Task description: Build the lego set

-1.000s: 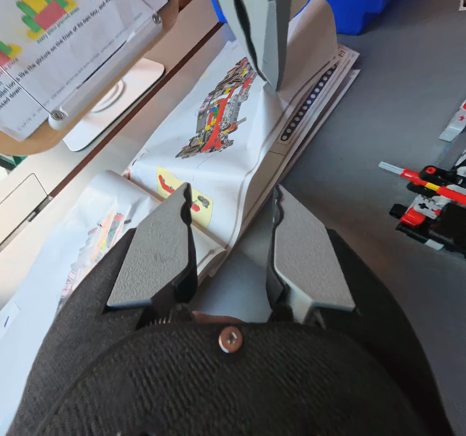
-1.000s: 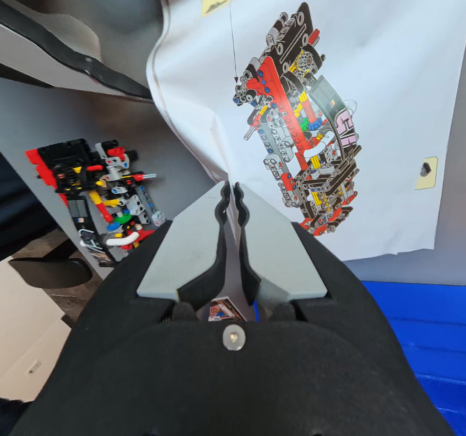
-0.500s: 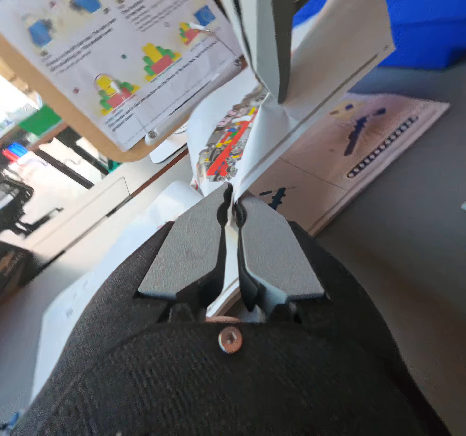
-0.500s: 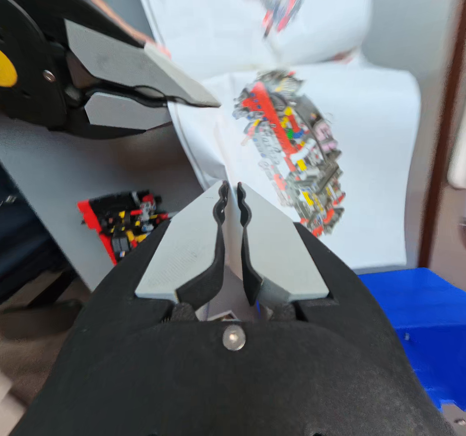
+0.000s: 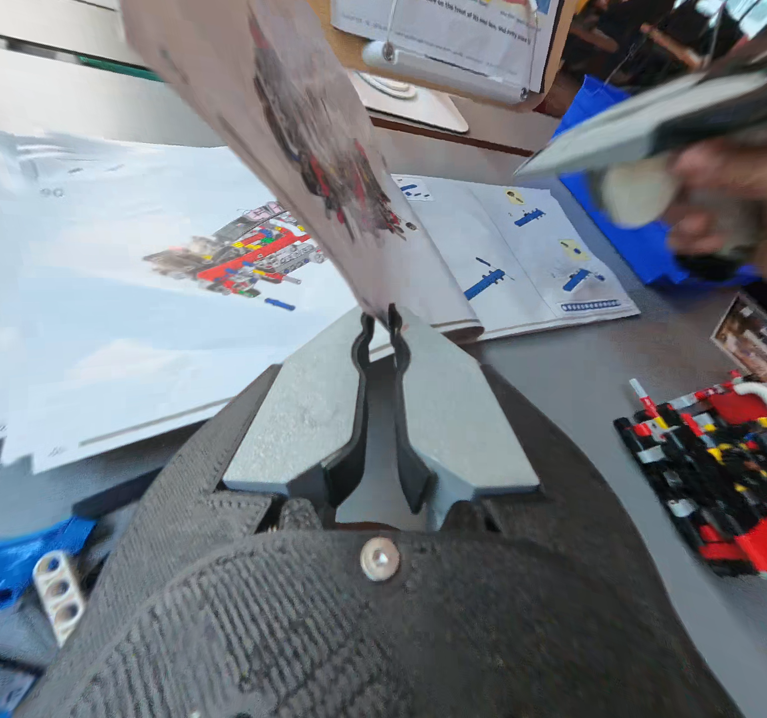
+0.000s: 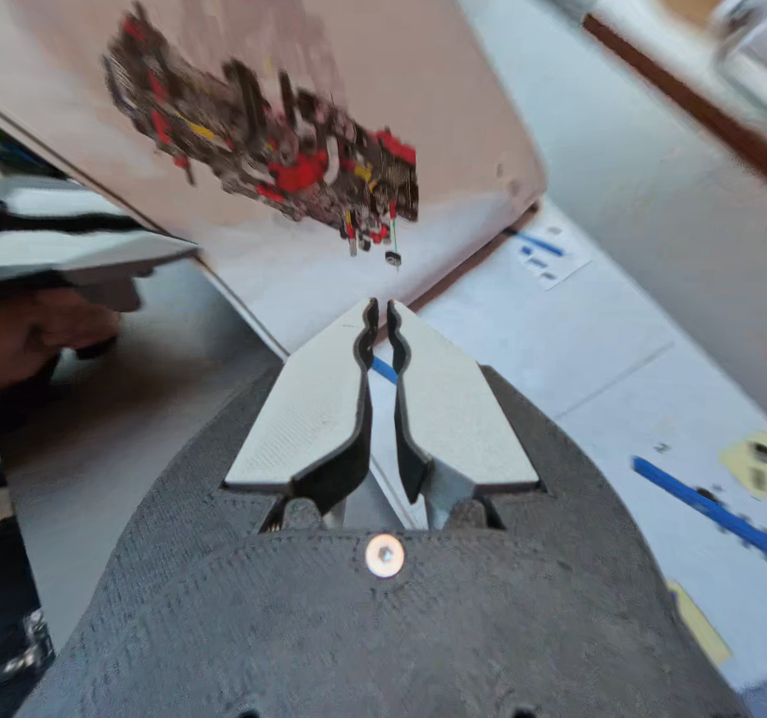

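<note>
Lifted page [image 5: 290, 125] of instruction booklet [image 5: 539, 241]: lower corner pinched in near-closed left gripper [image 5: 379, 316], page half turned above open spread. Right gripper [image 6: 382, 303]: fingertips almost together, nothing held, just beside page. Brick model [image 5: 705, 457] right on bench [image 5: 581, 386].

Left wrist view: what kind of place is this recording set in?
Probably a work desk for brick-model building: an open instruction booklet, a half-built red and black model, and an instruction sheet on a stand behind.
</note>
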A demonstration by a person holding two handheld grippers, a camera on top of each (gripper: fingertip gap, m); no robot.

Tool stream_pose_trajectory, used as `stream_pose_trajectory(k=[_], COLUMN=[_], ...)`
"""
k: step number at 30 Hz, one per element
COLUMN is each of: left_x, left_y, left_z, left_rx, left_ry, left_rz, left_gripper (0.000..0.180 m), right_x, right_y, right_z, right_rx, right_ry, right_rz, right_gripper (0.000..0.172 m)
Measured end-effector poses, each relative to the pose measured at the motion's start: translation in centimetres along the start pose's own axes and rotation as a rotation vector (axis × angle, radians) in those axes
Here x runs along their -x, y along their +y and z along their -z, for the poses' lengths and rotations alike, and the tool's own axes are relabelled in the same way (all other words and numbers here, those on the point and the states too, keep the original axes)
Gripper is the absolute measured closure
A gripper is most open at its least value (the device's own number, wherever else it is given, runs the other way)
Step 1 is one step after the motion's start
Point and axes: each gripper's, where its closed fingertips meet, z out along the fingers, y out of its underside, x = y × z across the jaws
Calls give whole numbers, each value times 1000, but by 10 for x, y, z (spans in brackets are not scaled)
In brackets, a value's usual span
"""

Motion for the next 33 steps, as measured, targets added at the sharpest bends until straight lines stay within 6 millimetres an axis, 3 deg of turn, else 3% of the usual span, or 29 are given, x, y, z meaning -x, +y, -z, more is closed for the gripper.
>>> stream_pose_trajectory(k=[2, 3, 6, 9, 12, 15, 17, 21, 27, 30, 33], left_x=[9, 15, 33, 36, 20, 4, -4, 4, 20, 24, 27], left_y=[-7, -11, -26, -38, -39, -51, -48, -38, -20, -14, -13], left_z=[20, 32, 70, 97, 103, 112, 111, 106, 95, 92, 91], left_rx=[-46, -73, -143, -212, -186, -223, -187, -145, -69, -40, -35], left_ry=[-26, -50, -124, -141, -100, -109, -68, -68, -75, -69, -74], left_rz=[35, 30, -18, -81, -151, -259, -264, -251, -214, -195, -198], left_gripper=[172, 171, 160, 159, 158, 160, 159, 156, 151, 148, 143], right_x=[-5, -6, 12, 15, 15, 26, 32, 36, 45, 53, 61], right_y=[23, 25, -5, -7, -1, -1, -1, -4, -17, -21, -20], right_z=[-47, -61, -71, -79, -93, -104, -107, -105, -79, -38, 25], right_rx=[176, 215, 141, 213, 274, 279, 296, 300, 250, 180, 6], right_ry=[14, 20, -36, -5, 13, -25, -42, -60, -75, -83, -74], right_rz=[-16, -3, 43, 136, 186, 228, 236, 242, 260, 265, 276], right_gripper=[171, 172, 171, 171, 171, 169, 169, 165, 163, 153, 148])
